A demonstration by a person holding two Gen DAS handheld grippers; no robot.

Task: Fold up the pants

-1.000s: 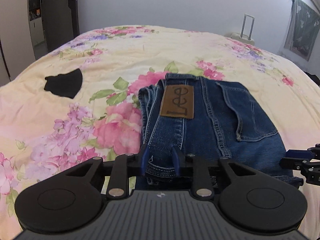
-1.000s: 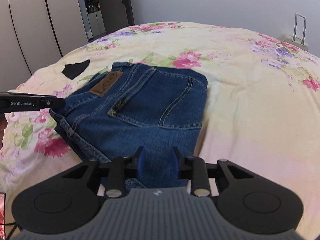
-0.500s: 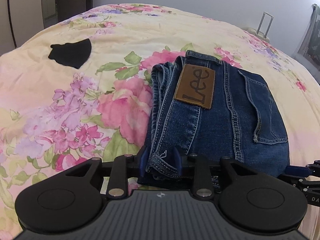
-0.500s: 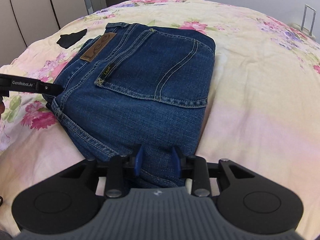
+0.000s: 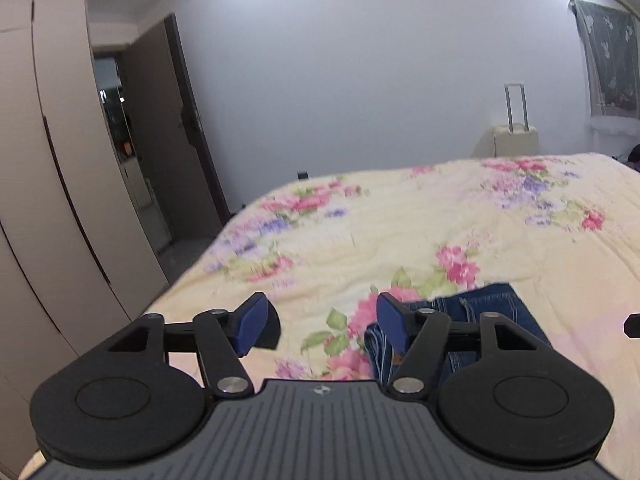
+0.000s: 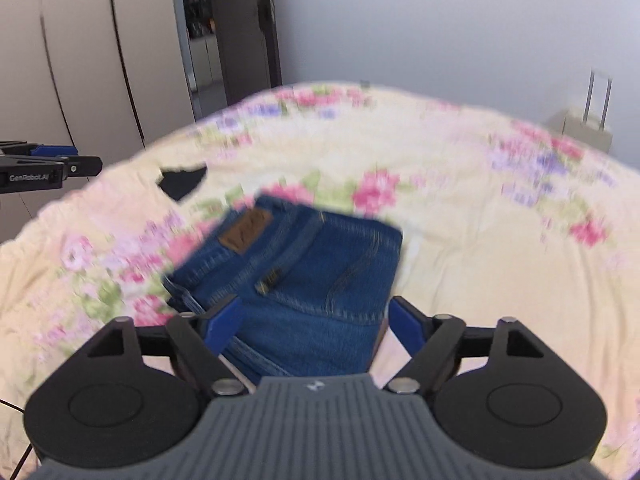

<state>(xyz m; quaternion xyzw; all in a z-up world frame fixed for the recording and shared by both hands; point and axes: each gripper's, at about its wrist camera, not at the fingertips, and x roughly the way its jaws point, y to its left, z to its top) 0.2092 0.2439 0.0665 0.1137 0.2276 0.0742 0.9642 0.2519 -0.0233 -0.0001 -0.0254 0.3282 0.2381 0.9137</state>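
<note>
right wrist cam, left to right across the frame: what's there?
left gripper at the left edge → black cloth patch on the floral bedspread → folded jeans mid-frame → suitcase by the far wall.

Bright, motion-blurred, fisheye-warped edges

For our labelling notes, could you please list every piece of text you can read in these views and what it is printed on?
"GenRobot.AI": on the side of the left tongs, at the right wrist view's left edge.
Brown patch on the folded jeans: lettering too blurred to read.
Small pocket tag: unreadable.
</note>
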